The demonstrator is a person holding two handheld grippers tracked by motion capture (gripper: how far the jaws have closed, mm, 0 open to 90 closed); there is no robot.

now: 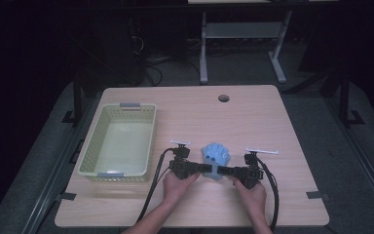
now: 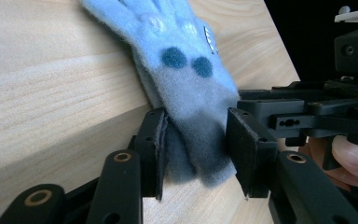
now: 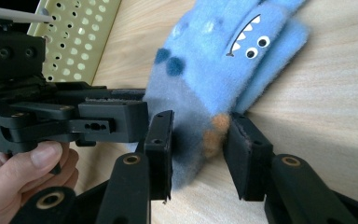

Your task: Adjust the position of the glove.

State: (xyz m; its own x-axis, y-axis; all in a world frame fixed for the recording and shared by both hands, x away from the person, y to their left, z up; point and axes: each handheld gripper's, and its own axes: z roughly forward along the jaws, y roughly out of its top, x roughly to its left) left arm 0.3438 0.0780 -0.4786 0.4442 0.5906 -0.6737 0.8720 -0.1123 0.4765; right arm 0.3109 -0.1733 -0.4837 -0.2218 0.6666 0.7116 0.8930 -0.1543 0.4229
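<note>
A fuzzy light-blue fleece glove [image 1: 216, 157] with darker blue dots, white zigzag teeth and two googly eyes lies flat on the pale wood-grain desk [image 1: 253, 112], near the middle of its near edge. The left gripper [image 2: 193, 142], of matte black plastic, has the glove's greyish cuff between its jaws, pads pressing both sides. The right gripper [image 3: 199, 142] likewise clamps the cuff end, by an orange patch. A pale green perforated plastic basket [image 1: 119, 140] sits by the desk's left edge. No writing is readable.
</note>
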